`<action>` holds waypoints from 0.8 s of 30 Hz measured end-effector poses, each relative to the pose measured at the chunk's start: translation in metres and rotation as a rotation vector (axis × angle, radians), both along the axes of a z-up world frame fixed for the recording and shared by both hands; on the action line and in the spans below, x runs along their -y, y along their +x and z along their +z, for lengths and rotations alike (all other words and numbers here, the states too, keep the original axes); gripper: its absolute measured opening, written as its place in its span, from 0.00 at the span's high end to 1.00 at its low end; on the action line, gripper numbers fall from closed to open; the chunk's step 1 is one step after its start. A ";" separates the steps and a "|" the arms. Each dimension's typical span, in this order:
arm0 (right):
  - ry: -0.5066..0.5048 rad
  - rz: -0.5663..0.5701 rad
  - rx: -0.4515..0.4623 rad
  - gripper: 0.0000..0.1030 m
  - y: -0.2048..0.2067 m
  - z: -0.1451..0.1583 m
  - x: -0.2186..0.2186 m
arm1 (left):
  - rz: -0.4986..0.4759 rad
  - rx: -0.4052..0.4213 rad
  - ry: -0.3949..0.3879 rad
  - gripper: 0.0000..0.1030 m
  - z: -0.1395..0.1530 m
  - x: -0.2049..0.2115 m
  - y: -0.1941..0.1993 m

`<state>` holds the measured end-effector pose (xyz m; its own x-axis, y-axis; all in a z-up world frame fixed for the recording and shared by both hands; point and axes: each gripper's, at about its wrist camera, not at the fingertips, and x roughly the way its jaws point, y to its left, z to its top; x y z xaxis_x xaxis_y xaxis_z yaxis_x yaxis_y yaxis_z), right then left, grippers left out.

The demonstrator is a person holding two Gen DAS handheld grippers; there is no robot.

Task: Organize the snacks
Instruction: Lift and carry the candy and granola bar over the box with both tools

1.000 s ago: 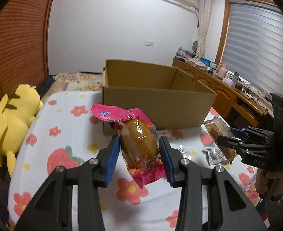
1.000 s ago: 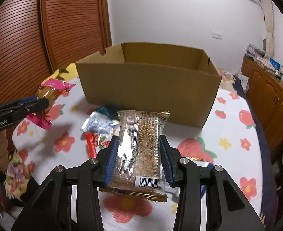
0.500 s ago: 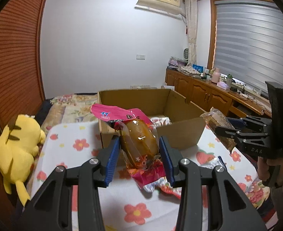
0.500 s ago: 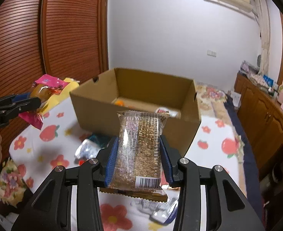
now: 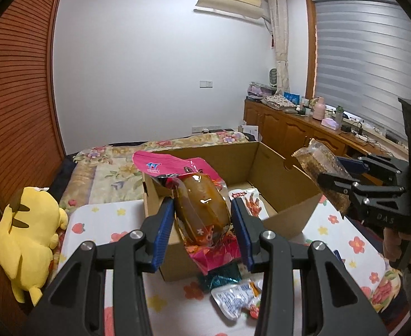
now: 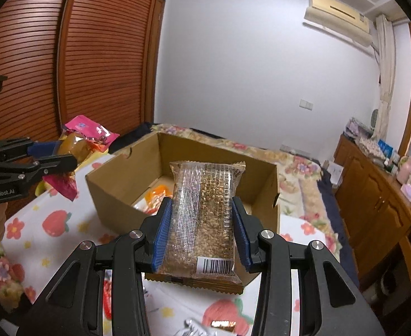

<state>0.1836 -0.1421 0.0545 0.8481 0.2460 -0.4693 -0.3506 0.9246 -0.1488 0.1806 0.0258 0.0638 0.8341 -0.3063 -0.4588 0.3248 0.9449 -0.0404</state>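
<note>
My left gripper (image 5: 202, 229) is shut on a pink snack packet (image 5: 202, 204) with a brown piece inside, held above the near left corner of the open cardboard box (image 5: 286, 168). My right gripper (image 6: 202, 235) is shut on a clear packet of grain bar (image 6: 205, 218), held above the near wall of the box (image 6: 115, 193). Each gripper shows in the other view: the right one (image 5: 342, 179) with its bar, the left one (image 6: 62, 156) with the pink packet (image 6: 85, 137). Packets lie inside the box (image 5: 247, 198).
Loose snack packets (image 5: 236, 296) lie on the flower-print tablecloth (image 5: 99, 224) in front of the box. A yellow plush toy (image 5: 26, 235) lies at the left edge. A wooden sideboard (image 5: 303, 131) runs along the right wall. A slatted wooden door (image 6: 93, 56) stands left.
Both grippers have risen and moved forward with their packets, from low in front of the box to above its near edge; the box's inside now shows.
</note>
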 end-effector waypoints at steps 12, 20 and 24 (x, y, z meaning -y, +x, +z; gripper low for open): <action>-0.004 -0.021 0.010 0.60 0.022 0.001 -0.008 | -0.001 -0.043 0.029 0.60 -0.003 0.014 0.034; -0.004 -0.037 0.021 0.60 0.029 0.006 -0.010 | -0.014 -0.072 0.036 0.60 -0.005 0.026 0.053; -0.015 -0.049 0.023 0.60 0.034 0.004 -0.013 | -0.014 -0.098 0.035 0.60 -0.011 0.030 0.063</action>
<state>0.2176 -0.1296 0.0583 0.8694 0.1972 -0.4531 -0.3013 0.9382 -0.1699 0.2436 -0.0046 0.0527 0.7804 -0.2996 -0.5489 0.3339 0.9418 -0.0393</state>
